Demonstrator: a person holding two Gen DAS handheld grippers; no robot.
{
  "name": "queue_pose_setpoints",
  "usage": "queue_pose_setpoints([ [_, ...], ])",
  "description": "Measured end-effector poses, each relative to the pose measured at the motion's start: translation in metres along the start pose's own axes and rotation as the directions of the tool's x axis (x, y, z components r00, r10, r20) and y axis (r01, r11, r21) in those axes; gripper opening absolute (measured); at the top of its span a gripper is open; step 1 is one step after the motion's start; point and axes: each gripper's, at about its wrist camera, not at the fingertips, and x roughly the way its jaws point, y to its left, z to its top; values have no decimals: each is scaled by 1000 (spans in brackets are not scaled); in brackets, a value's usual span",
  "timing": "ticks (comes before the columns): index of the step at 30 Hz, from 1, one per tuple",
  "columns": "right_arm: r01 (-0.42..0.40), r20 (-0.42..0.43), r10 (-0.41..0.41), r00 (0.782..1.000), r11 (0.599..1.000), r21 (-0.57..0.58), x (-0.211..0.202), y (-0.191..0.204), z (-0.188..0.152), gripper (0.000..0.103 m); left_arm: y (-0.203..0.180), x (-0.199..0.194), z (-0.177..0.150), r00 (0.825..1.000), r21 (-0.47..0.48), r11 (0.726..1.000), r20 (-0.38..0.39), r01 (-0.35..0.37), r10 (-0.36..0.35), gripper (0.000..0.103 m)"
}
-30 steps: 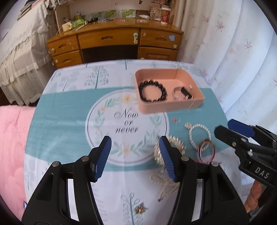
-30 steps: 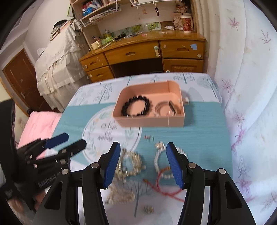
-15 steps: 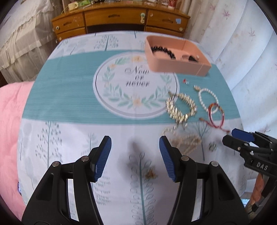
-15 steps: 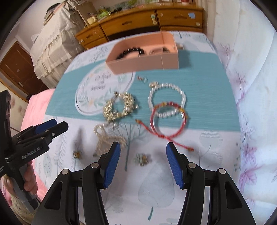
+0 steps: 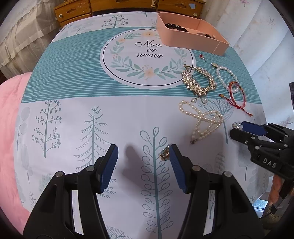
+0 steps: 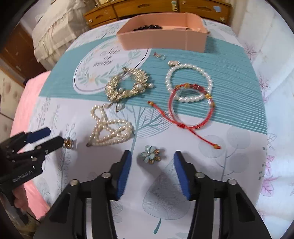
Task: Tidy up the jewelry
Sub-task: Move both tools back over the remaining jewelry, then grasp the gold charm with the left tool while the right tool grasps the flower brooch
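Observation:
My right gripper (image 6: 152, 153) hangs low over the tablecloth, its jaws closing with a blue flower brooch (image 6: 151, 156) between them; the pads are clear of it. My left gripper (image 5: 143, 147) stands open, with a small gold earring (image 5: 164, 154) just inside its right finger. Further back lie a pearl necklace (image 6: 110, 128), a gold leaf bracelet (image 6: 126, 86), a pearl bracelet (image 6: 187, 82) and a red string bracelet (image 6: 191, 108). The pink box (image 6: 156, 39) at the far side holds a black bead bracelet (image 6: 147, 27).
A tiny red earring (image 6: 159, 56) lies in front of the box. A wooden dresser (image 5: 73, 11) stands behind the table. Pink bedding (image 5: 9, 110) borders the left edge and a white curtain (image 6: 272, 46) the right. A hand (image 6: 18, 200) holds the left gripper.
Both grippers have come down and tipped toward the near part of the table. The right jaws have narrowed around the flower brooch. The gold earring now sits by the left gripper's right finger.

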Motion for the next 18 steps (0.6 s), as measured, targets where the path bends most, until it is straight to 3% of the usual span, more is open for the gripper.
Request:
queue_pose_setpoints([
  [5,44,27,-43,999,998,-36,3,9,3,22,-1,9,5,997,-42,998,-64,45,-48,55],
  [15,-2,35,3,999,1000,-16,-2,-2,1,21,0,22,8,990,-105,993,-119,59,-71,54],
  [18,-5,37,5,999,1000,-15,-2,-2,1,21,0,21,9,990,-114,992,-118,61,-75,48],
])
